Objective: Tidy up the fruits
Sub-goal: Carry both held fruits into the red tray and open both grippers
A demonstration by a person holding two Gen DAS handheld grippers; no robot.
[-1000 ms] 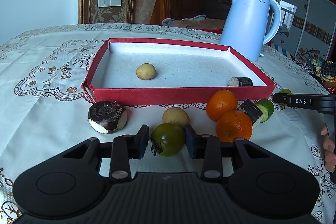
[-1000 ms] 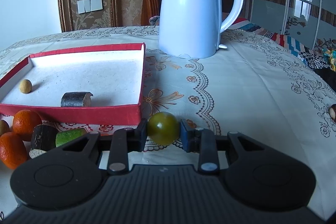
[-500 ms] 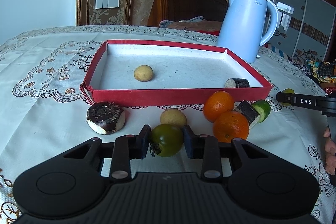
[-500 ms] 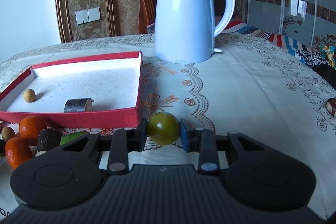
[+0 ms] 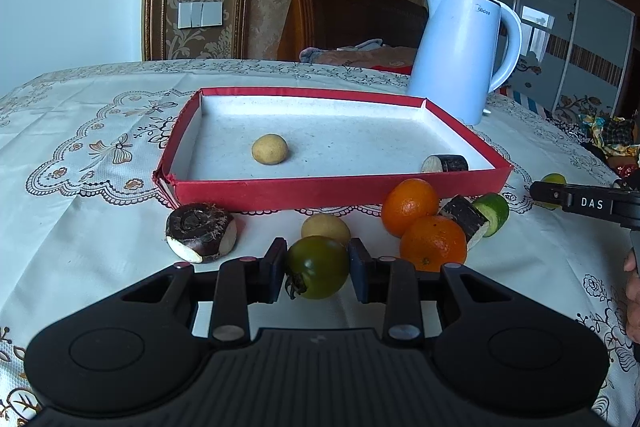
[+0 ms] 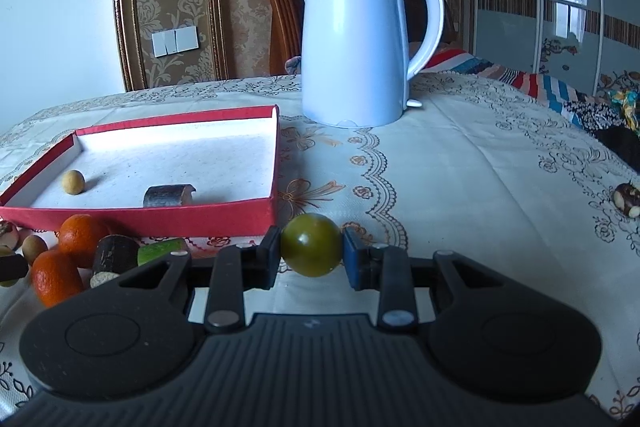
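While the left gripper (image 5: 317,269) pinches one green tomato (image 5: 318,266) and the right gripper (image 6: 311,256) pinches another green tomato (image 6: 311,250), both fruits sit short of the red tray (image 5: 280,190). The round skins could slip from the flat pads. Beyond lie oranges (image 5: 433,242); a low carry might clip the tray's near wall.

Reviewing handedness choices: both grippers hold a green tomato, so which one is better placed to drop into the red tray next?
Probably right: its tomato sits by the red tray's near corner.
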